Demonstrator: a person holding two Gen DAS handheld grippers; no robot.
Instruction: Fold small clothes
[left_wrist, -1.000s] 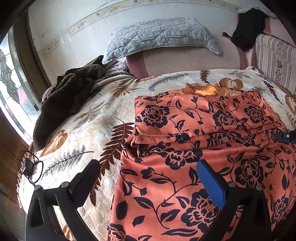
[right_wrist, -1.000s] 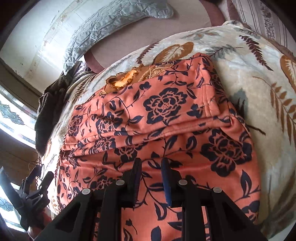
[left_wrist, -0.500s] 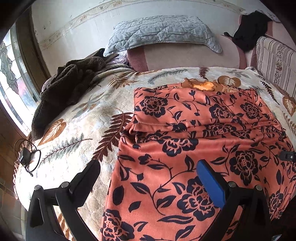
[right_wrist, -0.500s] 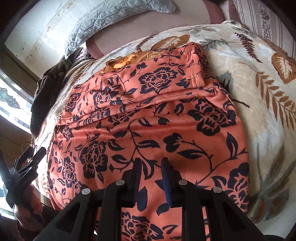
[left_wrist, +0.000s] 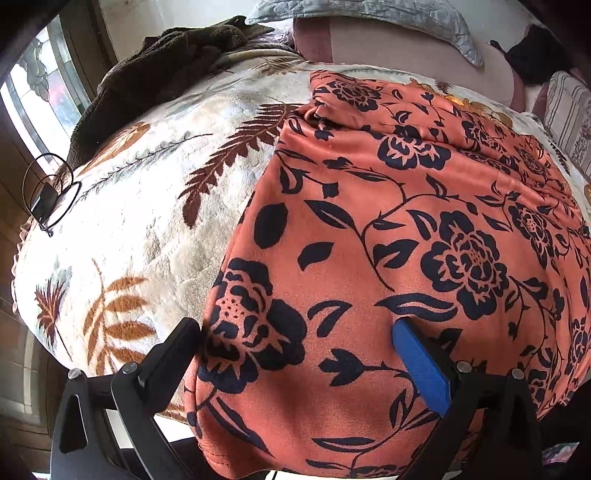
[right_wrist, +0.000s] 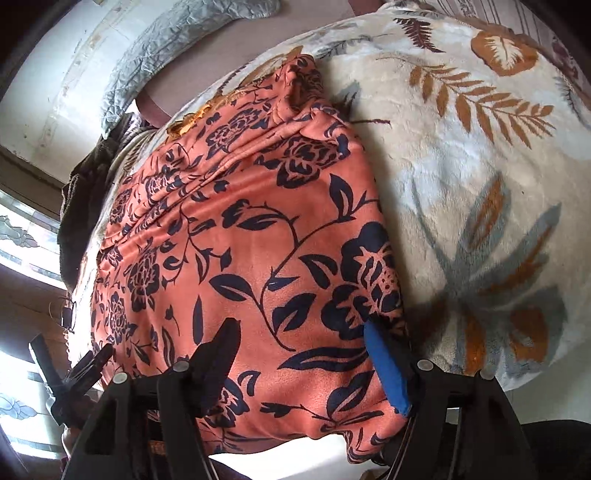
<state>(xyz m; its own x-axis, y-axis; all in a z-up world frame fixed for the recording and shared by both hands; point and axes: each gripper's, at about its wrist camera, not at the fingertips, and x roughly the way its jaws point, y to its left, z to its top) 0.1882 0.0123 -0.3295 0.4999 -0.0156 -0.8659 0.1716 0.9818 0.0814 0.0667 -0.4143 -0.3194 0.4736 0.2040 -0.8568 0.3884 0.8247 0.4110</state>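
An orange garment with dark navy flowers (left_wrist: 388, 229) lies spread flat on the bed, its far part folded over; its near hem hangs over the bed's front edge. It also shows in the right wrist view (right_wrist: 240, 251). My left gripper (left_wrist: 295, 336) is open, low over the garment's near left corner, one finger at the cloth's left edge. My right gripper (right_wrist: 299, 339) is open over the garment's near right corner, its blue-padded finger (right_wrist: 384, 365) at the right edge. Neither holds cloth. The left gripper also shows in the right wrist view (right_wrist: 77, 376).
The bed has a cream blanket with leaf prints (left_wrist: 140, 229). A dark brown fleece (left_wrist: 159, 66) lies at the far left, a grey quilted pillow (left_wrist: 369, 11) and a black garment (left_wrist: 535, 59) at the headboard. A small black device with a cable (left_wrist: 46, 195) lies at the left edge.
Both grippers have pulled back and dropped to the garment's near hem. The right gripper has gone from nearly shut to open. The left stays open.
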